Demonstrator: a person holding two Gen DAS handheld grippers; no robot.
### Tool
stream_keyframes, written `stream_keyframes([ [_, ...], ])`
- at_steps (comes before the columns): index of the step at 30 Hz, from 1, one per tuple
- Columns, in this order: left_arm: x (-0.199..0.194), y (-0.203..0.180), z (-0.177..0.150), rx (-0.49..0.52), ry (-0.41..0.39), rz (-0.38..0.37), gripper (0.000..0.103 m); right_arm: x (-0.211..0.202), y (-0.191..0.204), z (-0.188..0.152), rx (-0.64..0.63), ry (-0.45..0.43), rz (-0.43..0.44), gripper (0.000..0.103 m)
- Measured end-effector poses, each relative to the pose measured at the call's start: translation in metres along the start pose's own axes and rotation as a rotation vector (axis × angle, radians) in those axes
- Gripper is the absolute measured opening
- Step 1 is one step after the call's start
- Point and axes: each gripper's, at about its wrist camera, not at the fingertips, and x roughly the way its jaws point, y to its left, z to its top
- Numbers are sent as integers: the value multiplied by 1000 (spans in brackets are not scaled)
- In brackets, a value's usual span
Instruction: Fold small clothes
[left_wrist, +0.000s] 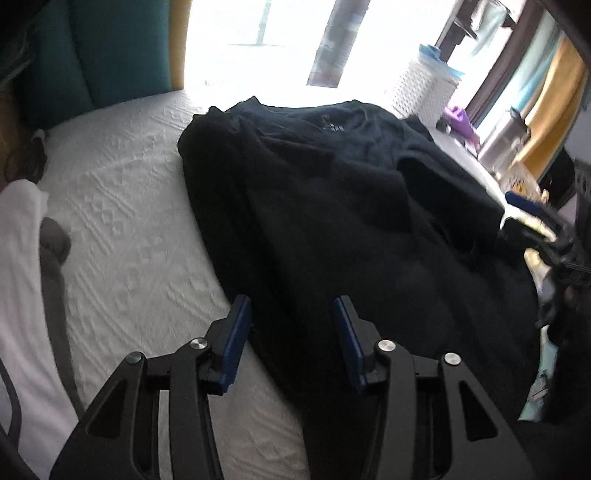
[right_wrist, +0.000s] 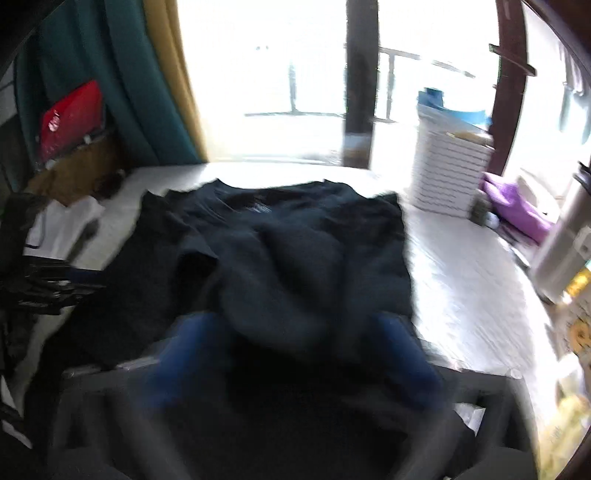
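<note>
A dark navy T-shirt (left_wrist: 332, 192) lies spread on a white textured bedsheet (left_wrist: 122, 206), its neck towards the window, with folds and wrinkles across it. My left gripper (left_wrist: 291, 314) is open and empty, hovering over the shirt's near left edge. In the right wrist view the shirt (right_wrist: 288, 258) fills the middle. My right gripper (right_wrist: 291, 332) is badly blurred by motion; its blue fingers (right_wrist: 406, 343) stand wide apart over the shirt's near part, nothing clearly between them. The right gripper also shows blurred at the right edge of the left wrist view (left_wrist: 554, 236).
A white slatted laundry basket (right_wrist: 447, 177) stands at the bed's far right, with a purple item (right_wrist: 517, 206) beside it. White and grey cloth (left_wrist: 26, 258) lies at the bed's left. Teal and yellow curtains (right_wrist: 147, 92) hang by the bright window. A red bag (right_wrist: 70, 118) sits far left.
</note>
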Motion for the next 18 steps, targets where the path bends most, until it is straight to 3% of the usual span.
stream_keyframes([
  [4,-2,-8,-12,36,-39,49,46,-11,-16,-16,53,-12,-8,103],
  [5,-2,-10,-15,54,-53,67,35,-14,-22,-18,76,-18,-11,103],
  [8,-4,-12,-18,79,-79,87,12,-21,-42,-25,165,-38,-39,103],
  [13,-12,-3,-21,49,-99,99,8,-22,-79,-41,285,-38,-97,102],
  [15,-13,-1,-24,52,-103,126,7,-15,-90,-47,319,-9,-102,94],
  [18,-15,0,-28,51,-106,152,7,1,-90,-51,268,68,-200,91],
])
